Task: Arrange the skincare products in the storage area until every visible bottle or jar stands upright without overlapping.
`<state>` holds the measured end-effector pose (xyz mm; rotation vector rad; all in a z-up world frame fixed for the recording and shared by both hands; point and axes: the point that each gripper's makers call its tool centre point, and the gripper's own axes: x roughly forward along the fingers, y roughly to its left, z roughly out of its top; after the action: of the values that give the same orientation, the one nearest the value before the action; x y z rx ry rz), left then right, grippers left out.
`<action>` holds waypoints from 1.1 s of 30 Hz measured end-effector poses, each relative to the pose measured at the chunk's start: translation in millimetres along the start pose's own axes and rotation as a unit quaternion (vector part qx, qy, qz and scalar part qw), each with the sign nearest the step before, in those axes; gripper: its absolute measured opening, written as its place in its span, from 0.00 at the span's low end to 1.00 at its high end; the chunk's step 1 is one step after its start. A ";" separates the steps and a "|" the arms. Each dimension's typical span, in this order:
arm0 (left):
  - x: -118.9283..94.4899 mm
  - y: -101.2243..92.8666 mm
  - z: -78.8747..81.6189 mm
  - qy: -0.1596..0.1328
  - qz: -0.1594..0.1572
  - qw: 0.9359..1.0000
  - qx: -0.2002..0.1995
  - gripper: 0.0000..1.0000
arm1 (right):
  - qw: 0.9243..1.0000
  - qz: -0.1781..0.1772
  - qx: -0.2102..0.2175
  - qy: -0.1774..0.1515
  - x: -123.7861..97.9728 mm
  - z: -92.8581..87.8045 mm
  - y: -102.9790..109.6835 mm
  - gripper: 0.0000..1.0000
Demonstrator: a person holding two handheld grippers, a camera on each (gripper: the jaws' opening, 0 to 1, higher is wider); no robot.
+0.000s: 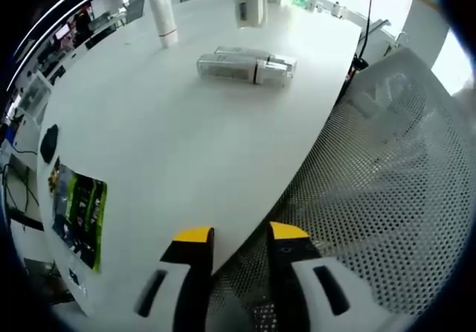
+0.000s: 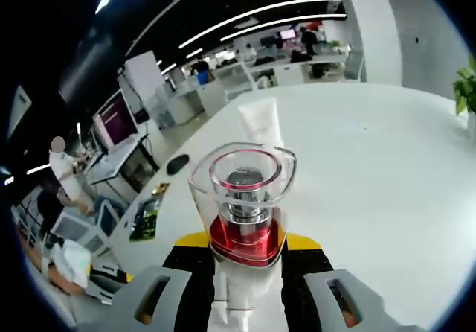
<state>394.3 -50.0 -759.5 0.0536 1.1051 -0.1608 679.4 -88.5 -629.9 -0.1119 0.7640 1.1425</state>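
Note:
Two frosted clear bottles (image 1: 236,65) lie side by side on the white table (image 1: 171,146), caps pointing right. A white tube (image 1: 162,10) stands upright on its cap at the far left. My left gripper (image 1: 241,235) hangs open over the table's near edge, nothing between its yellow-tipped fingers. My right gripper (image 2: 245,244) is shut on a bottle with a clear cap and red base (image 2: 245,202), cap pointing away from the camera. The same held bottle (image 1: 251,1) hangs at the top of the left gripper view. Behind it stands the white tube (image 2: 260,122).
A white mesh chair (image 1: 387,176) stands against the table's right edge. A green packet (image 1: 78,209) and a black mouse (image 1: 49,142) lie at the table's left side. Desks, monitors and a person (image 2: 63,172) fill the office beyond. A green plant (image 2: 466,86) sits far right.

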 end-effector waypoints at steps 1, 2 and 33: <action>0.0 -0.5 0.4 -0.001 -0.002 1.000 -0.001 0.22 | 1.000 -0.003 0.001 -0.001 0.5 1.1 -2.6 0.31; -0.1 -2.1 1.6 -0.006 -0.007 1.000 -0.005 0.22 | 1.000 -0.006 0.003 -0.005 1.9 3.1 -6.6 0.31; -1.4 0.0 4.0 -0.016 -0.005 1.000 -0.020 0.21 | 0.998 -0.045 -0.035 0.009 40.2 5.3 -41.5 0.30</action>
<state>397.2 -50.3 -756.4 0.0096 1.0769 -0.1477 725.2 -73.1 -662.1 -0.2131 0.7284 1.0834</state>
